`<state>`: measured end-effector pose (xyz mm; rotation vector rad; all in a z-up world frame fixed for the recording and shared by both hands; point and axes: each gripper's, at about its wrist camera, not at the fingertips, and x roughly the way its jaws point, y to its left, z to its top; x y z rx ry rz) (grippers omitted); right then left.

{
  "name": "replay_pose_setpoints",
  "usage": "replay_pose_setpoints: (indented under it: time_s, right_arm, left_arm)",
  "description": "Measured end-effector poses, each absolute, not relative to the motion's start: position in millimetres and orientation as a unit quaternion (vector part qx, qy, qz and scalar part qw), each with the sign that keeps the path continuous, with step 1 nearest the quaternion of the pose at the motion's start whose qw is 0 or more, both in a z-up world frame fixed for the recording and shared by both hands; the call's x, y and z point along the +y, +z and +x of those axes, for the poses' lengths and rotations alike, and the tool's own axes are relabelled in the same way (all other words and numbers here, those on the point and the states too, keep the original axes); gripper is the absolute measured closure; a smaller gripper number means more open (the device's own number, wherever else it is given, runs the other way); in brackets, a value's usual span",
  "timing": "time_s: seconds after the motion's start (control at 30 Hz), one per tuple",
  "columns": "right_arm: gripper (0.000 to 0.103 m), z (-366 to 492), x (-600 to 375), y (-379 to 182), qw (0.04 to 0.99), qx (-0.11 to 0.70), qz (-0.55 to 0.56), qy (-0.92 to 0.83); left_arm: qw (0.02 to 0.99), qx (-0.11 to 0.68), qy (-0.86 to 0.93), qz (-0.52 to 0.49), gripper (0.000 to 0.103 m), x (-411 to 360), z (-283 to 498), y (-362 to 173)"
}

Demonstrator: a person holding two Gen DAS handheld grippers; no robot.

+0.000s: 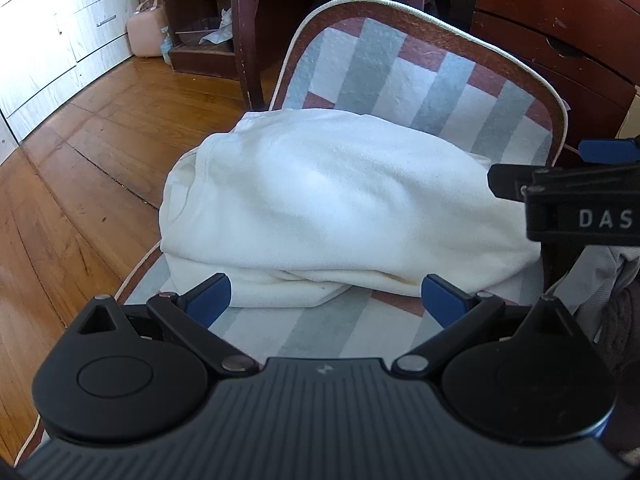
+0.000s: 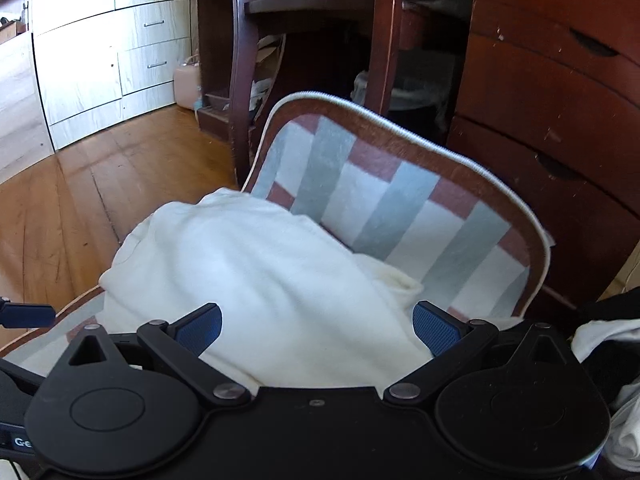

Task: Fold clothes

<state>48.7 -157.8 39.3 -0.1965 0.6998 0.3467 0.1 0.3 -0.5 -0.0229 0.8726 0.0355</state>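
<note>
White garment (image 1: pixel 340 200) lying in a folded bundle on a striped mat (image 1: pixel 400 64), which rests on a wood floor (image 1: pixel 80 160); the mat's far end curls up against dark wooden furniture (image 1: pixel 560 12). The garment shows at least two stacked layers along its near edge, with a seam or collar visible at its left end. Left gripper (image 1: pixel 326 300): fingers spread wide, pads (image 1: pixel 208 300) just short of the garment's near edge, holding nothing. Right gripper (image 2: pixel 318 330): fingers likewise spread, poised over the garment's right portion, with cloth showing between the pads (image 2: pixel 434 332) but not pinched; whether the pads touch the cloth cannot be told. In the left view the right gripper appears at the right margin, beside the bundle. A second pile of clothes (image 2: pixel 608 360) lies at the far right.

Step in hand, as judged: a fold appears complete and both grippers are free. The next move calls either for a fresh two-point grasp on one edge for a further fold, both layers taken together so the bundle does not open, or for setting the bundle aside.
</note>
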Motion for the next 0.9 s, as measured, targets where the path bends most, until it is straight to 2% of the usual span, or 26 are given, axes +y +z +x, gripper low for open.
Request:
replay_pose_setpoints:
  time_s: [0.23,0.37,0.4,0.53,0.9]
  right_arm:
    - [0.0,49,-160,32,0.875,0.423,0.018,0.234]
    - [0.0,87,-175,23,0.852,0.459,0.052,0.247]
    - [0.0,104,-181,22,0.855,0.455,0.046,0.242]
    - [0.0,78,-176,44,0.879,0.422,0.003,0.223]
    - [0.0,89,-186,28,0.871,0.424,0.01,0.247]
  left_arm:
    - [0.901,0.434,0.02,-0.011,0.002,2,1,-3]
    - [0.898,0.44,0.021,-0.011,0.002,3,1,-4]
    - [0.898,0.44,0.022,-0.009,0.002,3,1,-4]
    - [0.898,0.439,0.023,-0.012,0.002,5,2,-4]
    - [0.895,0.445,0.024,-0.004,0.002,1,3,-6]
